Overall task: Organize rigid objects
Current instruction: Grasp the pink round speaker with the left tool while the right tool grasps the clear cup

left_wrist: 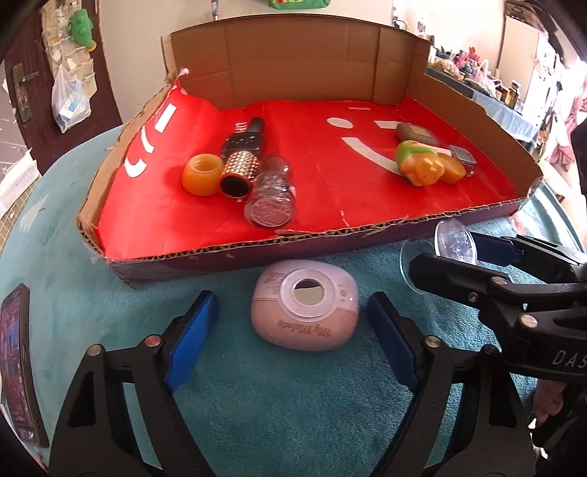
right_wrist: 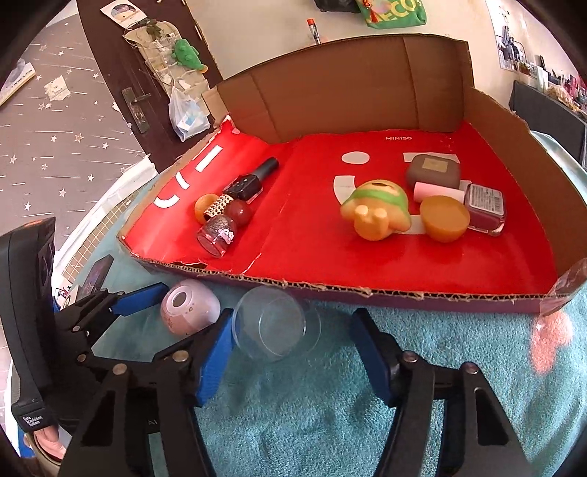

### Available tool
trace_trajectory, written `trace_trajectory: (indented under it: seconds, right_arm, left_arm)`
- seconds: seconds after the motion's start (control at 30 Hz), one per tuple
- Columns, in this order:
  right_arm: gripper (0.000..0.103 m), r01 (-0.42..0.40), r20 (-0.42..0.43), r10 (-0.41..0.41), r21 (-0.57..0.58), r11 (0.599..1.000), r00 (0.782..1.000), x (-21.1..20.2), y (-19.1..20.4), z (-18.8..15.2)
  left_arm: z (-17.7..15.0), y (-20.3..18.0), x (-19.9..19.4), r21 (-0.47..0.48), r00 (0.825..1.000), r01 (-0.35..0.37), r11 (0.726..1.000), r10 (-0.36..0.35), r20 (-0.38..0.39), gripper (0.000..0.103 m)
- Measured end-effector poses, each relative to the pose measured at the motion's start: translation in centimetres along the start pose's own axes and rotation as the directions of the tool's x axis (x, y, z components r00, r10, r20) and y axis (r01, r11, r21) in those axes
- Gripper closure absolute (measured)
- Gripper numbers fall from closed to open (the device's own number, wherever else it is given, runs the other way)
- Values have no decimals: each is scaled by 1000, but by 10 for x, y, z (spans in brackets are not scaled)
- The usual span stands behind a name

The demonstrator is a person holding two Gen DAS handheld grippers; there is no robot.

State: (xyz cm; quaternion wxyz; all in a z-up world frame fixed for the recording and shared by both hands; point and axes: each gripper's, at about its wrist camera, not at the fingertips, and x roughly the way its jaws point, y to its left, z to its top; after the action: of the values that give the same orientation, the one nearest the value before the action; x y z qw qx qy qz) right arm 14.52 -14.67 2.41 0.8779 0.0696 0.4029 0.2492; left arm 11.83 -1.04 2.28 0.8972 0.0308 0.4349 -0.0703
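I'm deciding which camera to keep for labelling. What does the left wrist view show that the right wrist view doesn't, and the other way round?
Only the left wrist view shows the whole phone lying on the teal cloth, and "My Melody" written on the pink case.

Only the right wrist view shows the red-capped marker on the wall, the MINISO print, and the pink block behind the orange lid.

Both show the tray, the pink case between the open left gripper fingers, and the clear cup between the open right gripper fingers.
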Motion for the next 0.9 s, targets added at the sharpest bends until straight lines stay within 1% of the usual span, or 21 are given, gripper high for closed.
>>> trace_trajectory:
  seconds: [0.03, 0.1, 0.2, 0.27, 0.33, 0.7, 0.9]
  right_arm:
    - [40, -4, -1, 4, 2, 1000, 1000, 0, 0, 1]
    - [43, -15, -4, 15, 8, 1000, 1000, 0, 0, 1]
    - [47, -23, -5, 23, 7, 1000, 1000, 1, 0, 1]
    - [50, -27, -5, 27, 5, 1000, 1000, 1, 2, 1]
    - [52, -32, -6, 32, 3, 999, 999, 1, 3, 1]
    - [52, -32, -2, 32, -10, 999, 999, -2, 6, 0]
    - [52, -51, 4, 51, -19, 999, 999, -10, 9, -1]
  left_arm:
    - [0, -1, 0, 2, 1000, 4, 1000, -4, 3, 27]
    - [0, -2, -1, 3, 1000, 15, 1000, -15, 8, 37]
    - [0, 0, -3, -1, 1000, 22, 1000, -22, 16, 48]
    - [0, 1, -3, -4, 999, 32, 999, -32, 20, 51]
    - [-1, 2, -3, -4, 999, 35, 999, -35, 21, 51]
    - [-3, 3, -9, 3, 998, 49, 999, -49, 32, 51]
    - [-3, 4, -19, -2, 997, 53, 999, -53, 50, 51]
